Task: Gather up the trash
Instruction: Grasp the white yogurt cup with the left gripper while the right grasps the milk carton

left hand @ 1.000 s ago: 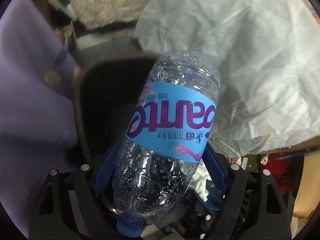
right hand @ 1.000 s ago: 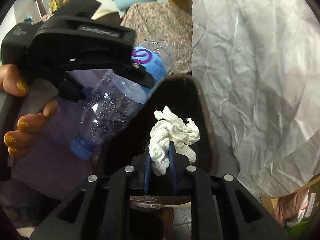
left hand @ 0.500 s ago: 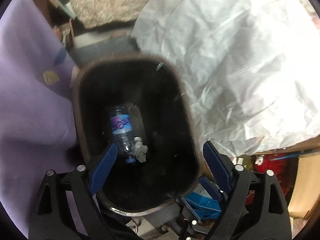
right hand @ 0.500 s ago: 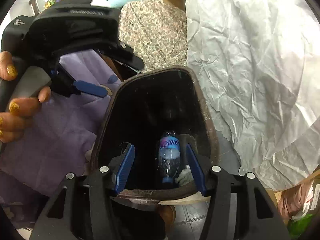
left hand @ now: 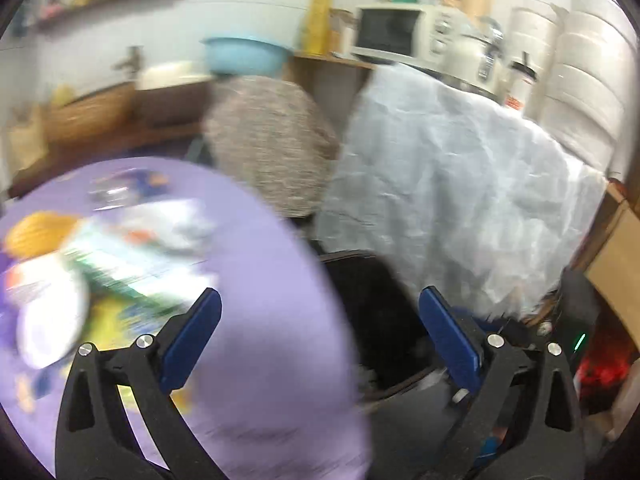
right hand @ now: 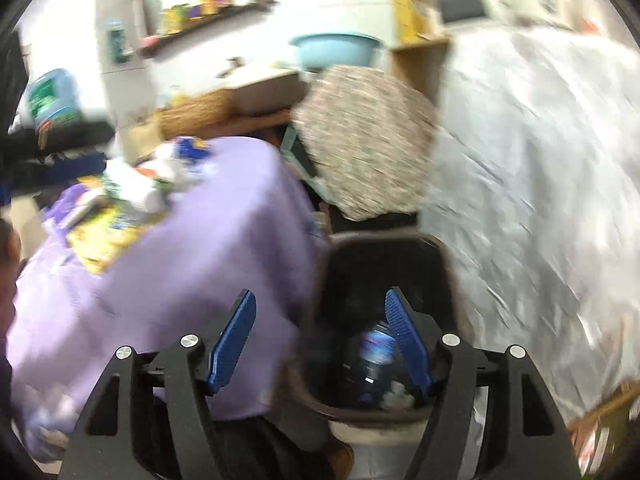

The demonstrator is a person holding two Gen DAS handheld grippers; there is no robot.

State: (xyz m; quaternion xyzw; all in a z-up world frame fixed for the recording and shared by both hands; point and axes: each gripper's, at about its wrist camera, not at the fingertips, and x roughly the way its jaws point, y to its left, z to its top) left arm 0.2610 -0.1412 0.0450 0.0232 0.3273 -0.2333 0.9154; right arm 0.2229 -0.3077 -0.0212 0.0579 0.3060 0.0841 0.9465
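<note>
Blue pads of the left gripper point(left hand: 316, 334) stand spread at their widest with nothing between them, the jaws having just been opening further; beyond them lies the lilac cloth point(left hand: 276, 292) of a draped table, and to its right the dark bin point(left hand: 376, 304), only partly seen past the blur; on the cloth, further left, sits a smeared heap of trash point(left hand: 100, 256), packets and wrappers too blurred to tell apart. Right gripper point(right hand: 320, 340) likewise stands parted and empty, its jaws having just been opening; its right pad overlaps the mouth of the bin point(right hand: 400, 240) in the picture, and down inside, near the bottom, lies the plastic bottle point(right hand: 374, 354) with its blue label, a crumpled white tissue point(right hand: 396, 392) just beside it; the same lilac cloth point(right hand: 180, 272) hangs to the left of the bin, with the blurred litter point(right hand: 132, 192) on top; behind the bin stands something under a speckled cover point(right hand: 368, 136), and a crinkled white sheet point(right hand: 540, 168) hangs to the right.
</note>
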